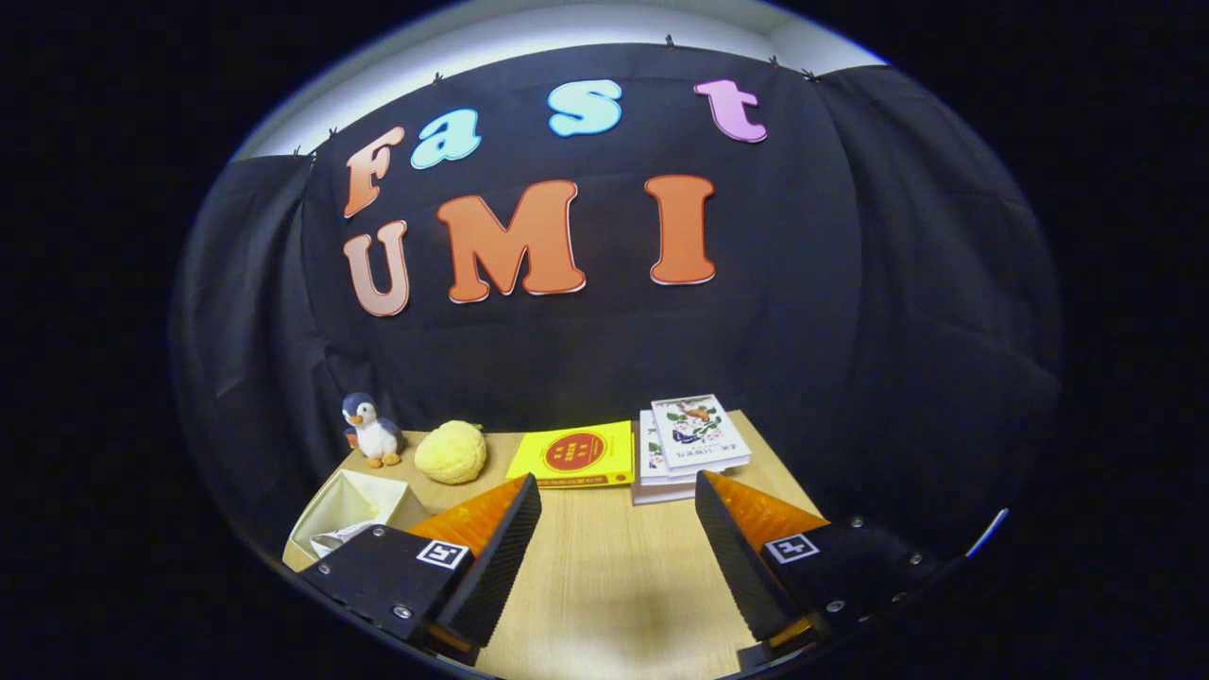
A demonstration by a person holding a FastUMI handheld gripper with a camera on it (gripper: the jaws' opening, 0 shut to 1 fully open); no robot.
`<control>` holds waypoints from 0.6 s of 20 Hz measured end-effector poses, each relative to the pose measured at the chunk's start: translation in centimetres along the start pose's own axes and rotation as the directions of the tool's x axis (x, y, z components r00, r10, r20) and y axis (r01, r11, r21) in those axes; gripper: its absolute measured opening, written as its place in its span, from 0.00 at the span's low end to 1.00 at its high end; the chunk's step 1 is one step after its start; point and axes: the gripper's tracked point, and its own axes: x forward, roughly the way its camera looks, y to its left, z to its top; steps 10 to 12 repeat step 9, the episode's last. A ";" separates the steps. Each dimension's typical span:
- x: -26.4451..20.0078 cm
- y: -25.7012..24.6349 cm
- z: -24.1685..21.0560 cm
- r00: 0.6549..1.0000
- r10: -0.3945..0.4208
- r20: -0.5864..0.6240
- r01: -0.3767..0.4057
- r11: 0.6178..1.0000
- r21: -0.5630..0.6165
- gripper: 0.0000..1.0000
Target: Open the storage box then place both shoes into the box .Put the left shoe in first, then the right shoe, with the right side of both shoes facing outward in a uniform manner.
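Observation:
My gripper [619,491] is held above a wooden table [604,576], its two fingers spread wide apart with only bare tabletop between them. A pale cardboard storage box [345,510] stands to the left of the left finger, its top open and crumpled white paper showing inside; the finger hides part of it. I can make out no shoe inside it from here.
Along the back of the table stand a small penguin plush [370,430], a yellow round plush [451,451], a yellow book [573,455] and a stack of white books [689,444]. Black cloth walls close in behind and on both sides.

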 end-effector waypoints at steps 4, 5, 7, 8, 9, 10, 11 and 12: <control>-1.3 -2.0 2.7 0.994 -0.020 0.103 0.020 1.000 -0.007 0.98; -1.6 -2.4 2.9 0.994 -0.023 0.111 0.023 1.000 -0.004 0.98; -1.8 -2.9 3.3 0.993 -0.022 0.120 0.021 1.000 0.013 0.98; -1.9 -2.9 3.4 0.993 -0.018 0.120 0.015 1.000 0.025 0.98; -1.9 -3.0 3.4 0.992 -0.015 0.121 0.011 0.999 0.038 0.98; -1.9 -3.0 3.4 0.992 -0.015 0.121 0.011 0.999 0.038 0.98; -1.9 -3.0 3.4 0.992 -0.015 0.121 0.011 0.999 0.038 0.98; -1.9 -3.0 3.4 0.992 -0.015 0.121 0.011 0.999 0.038 0.98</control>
